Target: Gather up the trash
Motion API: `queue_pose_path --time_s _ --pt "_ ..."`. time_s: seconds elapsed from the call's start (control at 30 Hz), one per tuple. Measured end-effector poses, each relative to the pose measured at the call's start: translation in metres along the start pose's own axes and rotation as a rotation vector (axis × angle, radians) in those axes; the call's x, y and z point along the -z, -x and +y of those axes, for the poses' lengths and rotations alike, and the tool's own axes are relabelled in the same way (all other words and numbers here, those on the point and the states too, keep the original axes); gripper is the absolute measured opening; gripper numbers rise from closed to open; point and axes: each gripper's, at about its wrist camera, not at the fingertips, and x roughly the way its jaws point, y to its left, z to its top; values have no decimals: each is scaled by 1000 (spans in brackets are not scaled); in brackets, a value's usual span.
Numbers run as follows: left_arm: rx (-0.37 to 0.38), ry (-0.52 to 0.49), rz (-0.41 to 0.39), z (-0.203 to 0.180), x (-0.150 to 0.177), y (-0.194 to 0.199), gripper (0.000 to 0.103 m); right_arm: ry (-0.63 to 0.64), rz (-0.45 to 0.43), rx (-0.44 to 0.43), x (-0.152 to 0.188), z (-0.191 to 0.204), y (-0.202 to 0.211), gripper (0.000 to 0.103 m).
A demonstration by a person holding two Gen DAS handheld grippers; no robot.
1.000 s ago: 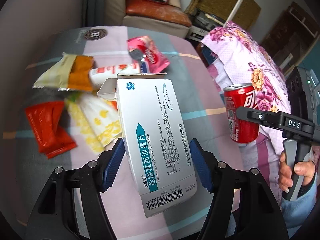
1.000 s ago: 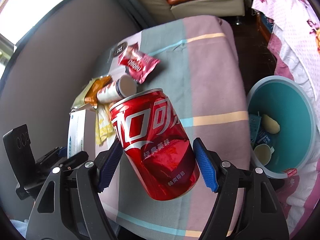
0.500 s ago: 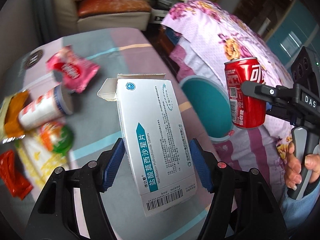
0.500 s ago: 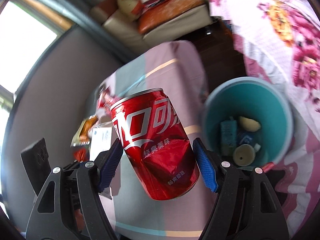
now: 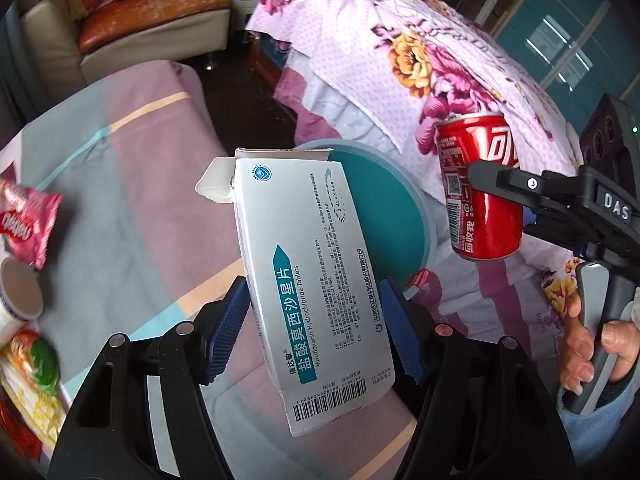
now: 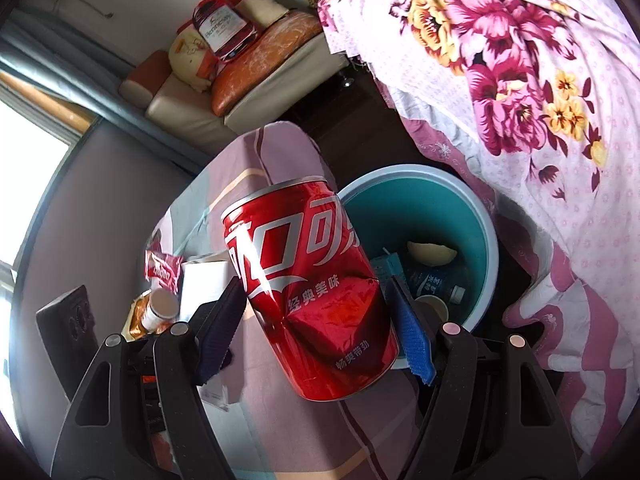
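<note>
Between the blue pads of the left gripper (image 5: 314, 334), in the left wrist view, a white tablet box (image 5: 310, 288) is pinched upright, top flap open; the teal bin (image 5: 394, 216) lies beyond it, and to the right the red can (image 5: 480, 188).

Seen from the right wrist, the right gripper (image 6: 316, 330) clamps that dented can (image 6: 310, 292), with the bin (image 6: 460, 208) just beyond, right of it, holding trash.

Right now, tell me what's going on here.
A person is clearing trash with a handheld gripper in each hand. The left gripper is shut on a white medicine box, and the right gripper is shut on a dented red soda can. Both are held up near a teal bin that already holds scraps. Wrappers, including a pink wrapper, lie on the table.
</note>
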Motion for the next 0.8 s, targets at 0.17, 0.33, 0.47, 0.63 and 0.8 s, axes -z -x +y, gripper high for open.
queue_pose_path --time_s 0.17,0.33,0.47,0.63,0.8 --pt "8 -26 43 -18 -9 -25 68 -22 -30 -8 -6 -16 6 68" --pt "10 -34 74 -28 -14 -45 68 -48 -34 -5 -10 -32 8 68" --pt "15 -30 95 -32 -20 -57 69 -66 -37 1 -14 -44 8 68" --pt "19 -35 89 -38 -25 -62 75 -62 -49 14 -14 -45 10 68" --pt "18 -20 97 -35 -25 -66 76 -51 -47 22 -16 -45 9 68"
